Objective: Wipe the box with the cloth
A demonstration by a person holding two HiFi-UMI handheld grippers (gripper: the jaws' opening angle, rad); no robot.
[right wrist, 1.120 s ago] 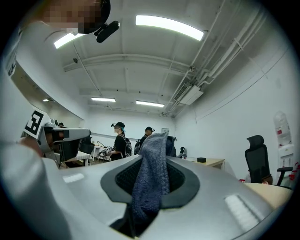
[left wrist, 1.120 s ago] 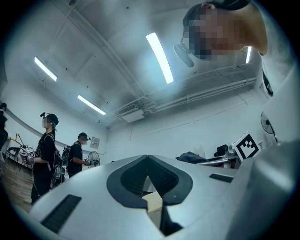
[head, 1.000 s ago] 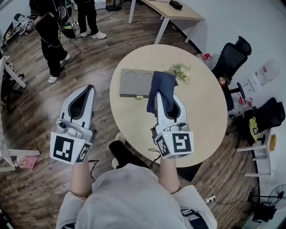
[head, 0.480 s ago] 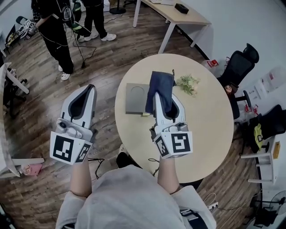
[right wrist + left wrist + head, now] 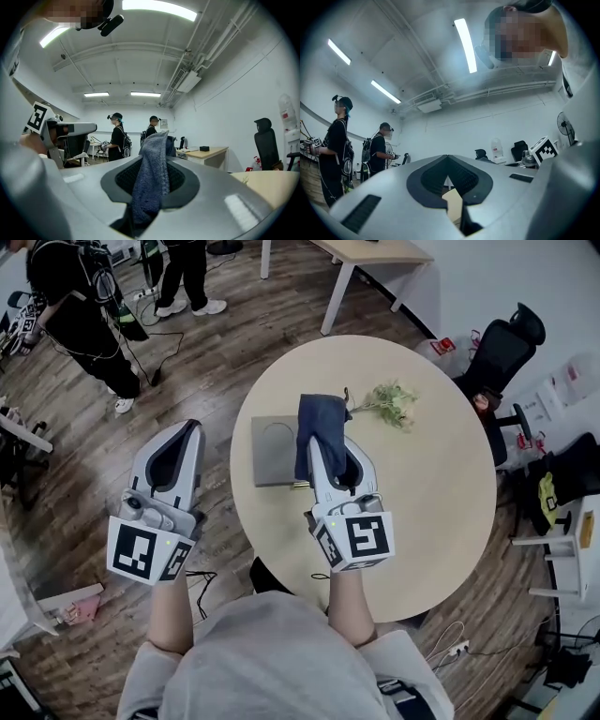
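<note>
We hold the cloth (image 5: 317, 423) in the right gripper (image 5: 325, 444), whose jaws are closed on it; in the right gripper view the blue fabric stands up out of the pinch, so the hold looks deep enough to drag with. The box (image 5: 275, 448), grey and flat, lies on the round counter (image 5: 422, 493) near its left edge, and the loose end of the cloth hangs over the box's right part. From above we cannot tell whether it is touching the lid. To wipe well, we would bring the right gripper down until a broad fold of fabric lies flat on the lid, not just a corner of it. Then we would draw it across in long, overlapping passes with light, even pressure. The box looks light and sits close to the counter's rim, so a hard push toward that side could slide it off; strokes away from the rim seem safer. The left gripper (image 5: 178, 442) hangs off the counter over the wooden floor, jaws together on nothing, and could steady the box's near-left corner. We should also steer clear of the leafy sprig (image 5: 389, 401) near the box's far right corner.
</note>
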